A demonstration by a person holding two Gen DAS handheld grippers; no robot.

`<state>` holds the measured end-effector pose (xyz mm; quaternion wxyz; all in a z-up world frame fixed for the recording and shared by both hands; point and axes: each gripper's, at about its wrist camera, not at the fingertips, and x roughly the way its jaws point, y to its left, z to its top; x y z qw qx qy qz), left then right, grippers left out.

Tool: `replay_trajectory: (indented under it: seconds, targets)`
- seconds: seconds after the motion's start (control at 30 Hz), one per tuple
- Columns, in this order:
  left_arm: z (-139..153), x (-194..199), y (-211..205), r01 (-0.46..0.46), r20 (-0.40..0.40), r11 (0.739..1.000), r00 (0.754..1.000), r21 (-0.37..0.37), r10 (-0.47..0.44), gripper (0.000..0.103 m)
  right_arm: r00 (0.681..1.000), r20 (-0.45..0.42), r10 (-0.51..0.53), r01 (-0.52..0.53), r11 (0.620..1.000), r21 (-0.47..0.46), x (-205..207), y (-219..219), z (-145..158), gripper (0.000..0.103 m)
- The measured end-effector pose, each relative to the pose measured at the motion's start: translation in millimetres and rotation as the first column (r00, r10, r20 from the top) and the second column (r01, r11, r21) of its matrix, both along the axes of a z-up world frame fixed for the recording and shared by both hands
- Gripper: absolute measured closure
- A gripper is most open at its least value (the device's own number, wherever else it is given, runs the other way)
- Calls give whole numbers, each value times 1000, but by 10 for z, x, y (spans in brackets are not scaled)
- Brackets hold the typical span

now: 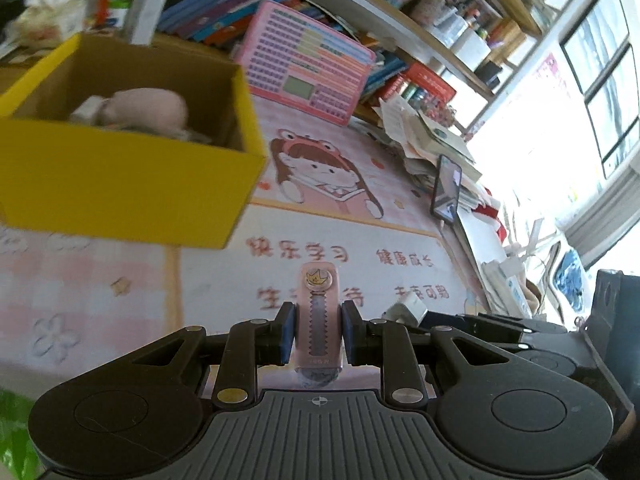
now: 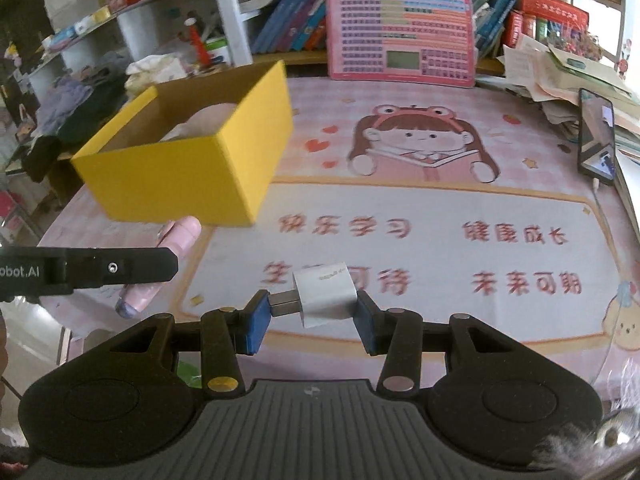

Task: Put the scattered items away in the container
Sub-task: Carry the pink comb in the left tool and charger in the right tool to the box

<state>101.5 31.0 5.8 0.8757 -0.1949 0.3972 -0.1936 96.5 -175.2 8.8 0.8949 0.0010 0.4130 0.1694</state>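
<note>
My left gripper (image 1: 319,336) is shut on a pink utility knife (image 1: 319,312) with a crown badge, held above the pink desk mat (image 1: 100,288). The knife also shows in the right wrist view (image 2: 176,248), partly behind the left gripper's arm. My right gripper (image 2: 312,320) is shut on a white charger plug (image 2: 326,296), its prongs against the left pad. The charger also shows in the left wrist view (image 1: 406,308). The yellow cardboard box (image 1: 120,184) stands ahead and left, also in the right wrist view (image 2: 192,176). It holds a pink soft item (image 1: 148,108) and other small things.
A pink keyboard toy (image 2: 402,40) leans against books at the back. A phone (image 2: 596,136) stands at the right by a stack of papers (image 1: 432,140). Shelves (image 1: 440,40) with books rise behind the desk. Clothes (image 2: 76,100) lie at the left.
</note>
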Motion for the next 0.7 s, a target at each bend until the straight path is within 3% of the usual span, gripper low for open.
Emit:
replay_trajectory:
  seconds: [0.7]
  targets:
    - [-38, -558, 949, -138, -4, 990, 990, 11, 138, 80, 992, 32, 118, -117, 992, -39, -436, 888, 77, 60]
